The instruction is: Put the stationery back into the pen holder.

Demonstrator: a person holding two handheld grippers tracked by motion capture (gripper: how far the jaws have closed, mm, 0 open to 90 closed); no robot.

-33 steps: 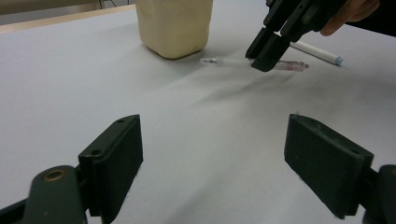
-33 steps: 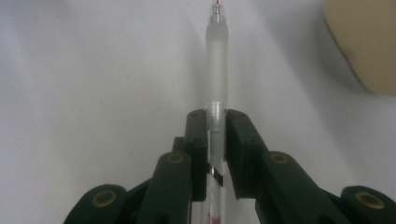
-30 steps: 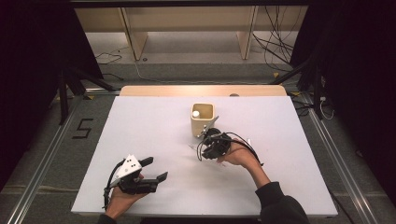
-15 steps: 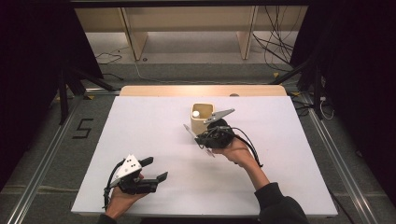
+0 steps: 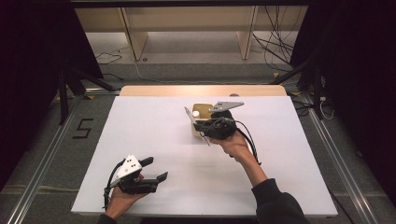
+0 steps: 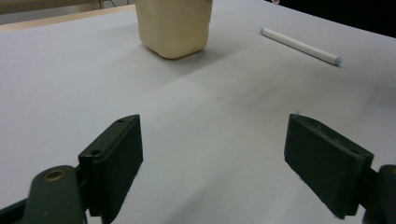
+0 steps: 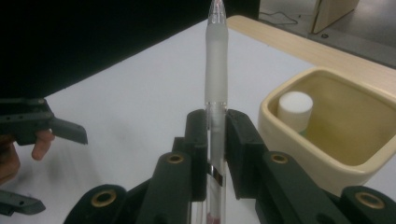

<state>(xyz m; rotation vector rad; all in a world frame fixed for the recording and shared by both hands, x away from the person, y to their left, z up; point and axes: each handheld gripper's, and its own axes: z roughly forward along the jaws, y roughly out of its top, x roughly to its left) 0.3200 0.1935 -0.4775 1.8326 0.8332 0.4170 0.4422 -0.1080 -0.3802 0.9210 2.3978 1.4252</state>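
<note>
My right gripper [image 7: 215,122] is shut on a clear pen with a frosted grip [image 7: 215,70], which stands upright between the pads. In the high view this gripper [image 5: 200,125] hovers in front of a cream cup [image 5: 201,108], and the pen [image 5: 188,115] slants up to its left. A white cylinder [image 7: 294,105] stands inside the cup [image 7: 299,149]. My left gripper [image 5: 156,169] rests open near the front left of the table, nothing between its jaws [image 6: 212,154]. From it I see the cup [image 6: 173,25] ahead and a white stick [image 6: 301,45] lying on the table.
The white tabletop [image 5: 140,126] has a wooden strip [image 5: 201,90] along its far edge. A black cable [image 5: 250,140] trails from the right gripper over the forearm. Dark curtains and floor cables surround the table.
The right gripper has lifted off the table with the pen and moved up beside the cup. The left gripper has stayed put.
</note>
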